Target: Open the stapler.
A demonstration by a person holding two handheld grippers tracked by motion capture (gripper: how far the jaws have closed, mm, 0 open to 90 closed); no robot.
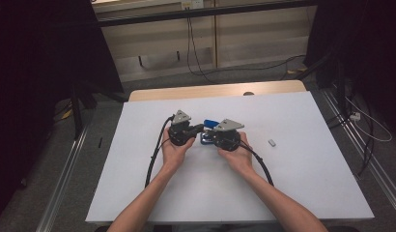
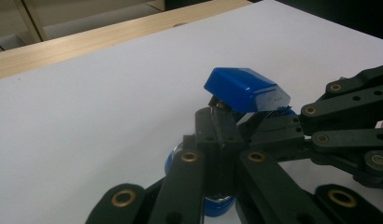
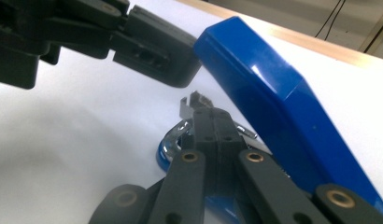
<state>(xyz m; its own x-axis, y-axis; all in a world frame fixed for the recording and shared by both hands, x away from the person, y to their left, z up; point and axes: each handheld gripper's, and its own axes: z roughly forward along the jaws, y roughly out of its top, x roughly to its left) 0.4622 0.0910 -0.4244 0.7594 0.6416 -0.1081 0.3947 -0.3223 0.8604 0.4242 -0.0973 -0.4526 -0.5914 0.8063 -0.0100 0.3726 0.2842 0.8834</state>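
Note:
A blue stapler [image 1: 209,126] lies mid-table with its blue cover [image 2: 245,88] swung up and open. In the left gripper view, my left gripper [image 2: 216,122] is shut, its tips pinching the dark metal part just under the cover's front end. In the right gripper view, my right gripper [image 3: 209,116] is shut on the stapler's bright metal rail [image 3: 192,103], with the cover [image 3: 273,102] slanting up on its right. The left gripper's jaws reach in from the upper left and end beside the cover's tip. From above, the left gripper [image 1: 198,128] and right gripper [image 1: 208,133] meet over the stapler.
A small pale grey item [image 1: 272,142] lies on the white table [image 1: 292,179] to the right of my right hand. A wooden strip [image 1: 215,91] runs along the far edge. Gripper cables [image 1: 155,154] trail back beside both forearms. Dark frames and floor cables surround the table.

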